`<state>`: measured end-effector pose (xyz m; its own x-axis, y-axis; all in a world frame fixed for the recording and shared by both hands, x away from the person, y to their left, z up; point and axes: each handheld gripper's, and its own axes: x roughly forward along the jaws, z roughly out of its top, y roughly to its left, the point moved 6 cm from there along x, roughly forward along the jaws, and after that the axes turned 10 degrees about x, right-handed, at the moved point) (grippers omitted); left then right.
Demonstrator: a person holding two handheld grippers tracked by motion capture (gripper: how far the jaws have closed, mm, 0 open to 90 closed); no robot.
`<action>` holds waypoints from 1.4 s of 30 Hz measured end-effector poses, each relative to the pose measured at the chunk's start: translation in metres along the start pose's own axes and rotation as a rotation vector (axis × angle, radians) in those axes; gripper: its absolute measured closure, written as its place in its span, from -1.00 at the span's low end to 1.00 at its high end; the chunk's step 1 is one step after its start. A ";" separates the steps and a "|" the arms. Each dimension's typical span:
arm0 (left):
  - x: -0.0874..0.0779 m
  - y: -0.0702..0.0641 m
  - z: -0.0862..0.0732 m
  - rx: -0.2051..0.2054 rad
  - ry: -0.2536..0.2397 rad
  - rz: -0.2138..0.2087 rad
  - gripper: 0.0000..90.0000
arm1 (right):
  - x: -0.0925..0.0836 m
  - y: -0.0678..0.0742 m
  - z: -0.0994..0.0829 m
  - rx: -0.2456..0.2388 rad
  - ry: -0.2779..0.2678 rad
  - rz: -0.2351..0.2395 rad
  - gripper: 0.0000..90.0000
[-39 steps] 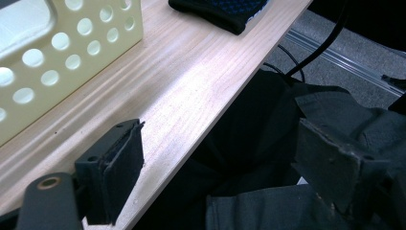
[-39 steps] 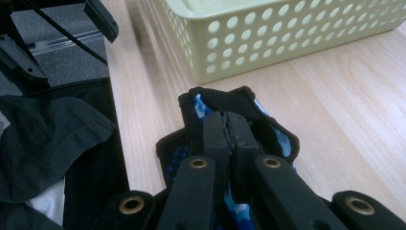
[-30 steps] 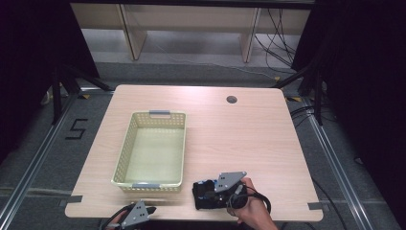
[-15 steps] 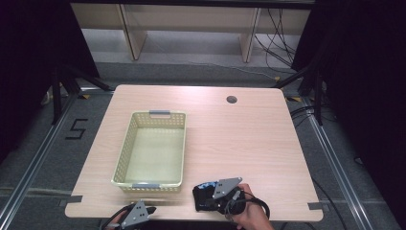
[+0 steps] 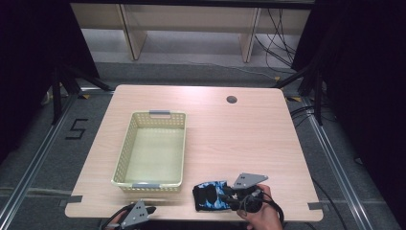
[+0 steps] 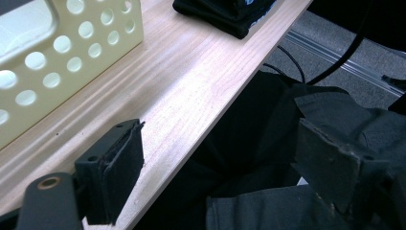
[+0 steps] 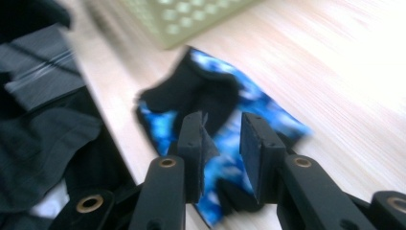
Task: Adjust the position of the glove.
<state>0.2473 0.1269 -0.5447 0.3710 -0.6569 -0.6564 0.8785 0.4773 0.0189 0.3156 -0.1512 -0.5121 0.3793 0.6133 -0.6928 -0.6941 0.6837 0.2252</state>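
Observation:
A blue-and-black patterned cloth [image 5: 209, 195] lies crumpled near the table's front edge, right of the basket. It also appears in the right gripper view [image 7: 225, 105] and, as a dark corner, at the top of the left gripper view [image 6: 225, 12]. My right gripper [image 5: 226, 195] points left at the cloth's right end. Its jaws [image 7: 222, 127] have just been opening and stand a little apart above the cloth, with the pads not pressing on it. My left gripper [image 5: 149, 210] hovers at the front edge with its jaws [image 6: 220, 143] wide open and nothing between them.
A pale yellow perforated basket [image 5: 124, 148] with nothing in it stands on the left half of the wooden table [image 5: 239, 139]. A round cable hole [image 5: 231, 99] sits at the back right. The table's front edge [image 6: 210, 110] runs just under my left gripper.
My right gripper has drawn back to the right, away from the cloth, which stays on the table and shows more of its blue pattern. The left gripper has kept still.

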 end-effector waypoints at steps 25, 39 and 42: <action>0.001 0.001 0.000 0.015 0.003 -0.003 -0.63 | 0.024 -0.026 -0.014 0.177 0.041 -0.116 0.02; 0.005 0.000 0.003 -0.031 -0.012 -0.035 -0.62 | 0.033 -0.023 -0.014 0.055 0.082 -0.087 0.71; 0.008 -0.003 0.008 -0.044 -0.022 -0.039 -0.57 | 0.035 -0.025 -0.014 0.032 0.066 -0.063 0.74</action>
<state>0.2503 0.1156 -0.5441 0.3441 -0.6881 -0.6389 0.8783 0.4764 -0.0400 0.3373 -0.1522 -0.5513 0.3799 0.5420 -0.7496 -0.6497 0.7332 0.2009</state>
